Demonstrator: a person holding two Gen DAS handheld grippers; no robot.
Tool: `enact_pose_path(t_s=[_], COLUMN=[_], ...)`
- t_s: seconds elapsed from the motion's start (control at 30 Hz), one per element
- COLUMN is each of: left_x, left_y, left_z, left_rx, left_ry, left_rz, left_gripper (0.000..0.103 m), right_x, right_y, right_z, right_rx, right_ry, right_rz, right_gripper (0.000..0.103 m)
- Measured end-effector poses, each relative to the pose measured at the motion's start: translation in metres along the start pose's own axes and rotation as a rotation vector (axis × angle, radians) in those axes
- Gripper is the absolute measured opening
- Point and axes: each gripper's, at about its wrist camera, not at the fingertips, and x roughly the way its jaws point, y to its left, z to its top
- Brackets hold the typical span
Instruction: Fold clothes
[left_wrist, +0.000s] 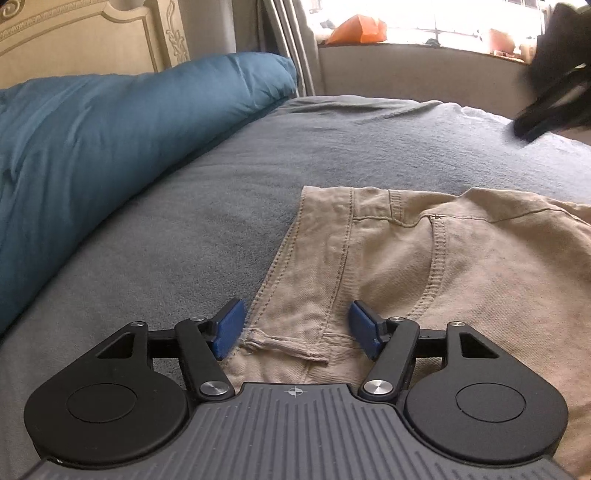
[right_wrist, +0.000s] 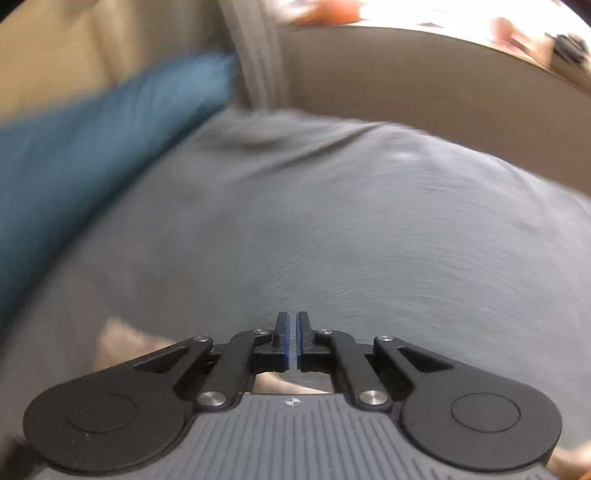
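One view blurred; trousers (left_wrist: 424, 266) cut off right.

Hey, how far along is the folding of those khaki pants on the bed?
Done: the khaki pants lie spread on the grey bedsheet, waistband end nearest; no fold shows. In hand: nothing. The left gripper is open astride the waistband edge by a belt loop, not pinching it. The right gripper is shut, empty, above bare sheet. Left: grip and fold.
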Motion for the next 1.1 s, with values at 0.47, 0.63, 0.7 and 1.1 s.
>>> enact_pose_path(t_s=[0.47, 0.63, 0.7, 1.1], left_x=[-0.033, -0.018, -0.018, -0.014], left_y=[-0.042, -0.067, -0.068, -0.073], left_z=[0.021, 0.009, 0.014, 0.014], left_rx=[0.200, 0.335, 0.336, 0.366], left_ry=[0.010, 0.050, 0.069, 0.101], left_rz=[0.002, 0.072, 0.081, 0.149], left_gripper=[0.063, 0.064, 0.064, 0.064], right_x=[0.001, 0.000, -0.013, 0.021], right_y=[-0.112, -0.131, -0.145, -0.073], right_z=[-0.039, -0.021, -0.015, -0.050], right_rx=[0.158, 0.277, 0.325, 0.281], right_ry=[0.383, 0.151, 0.130, 0.352], right_rz=[0.010, -0.127, -0.144, 0.197], right_gripper=[0.019, 0.019, 0.019, 0.012])
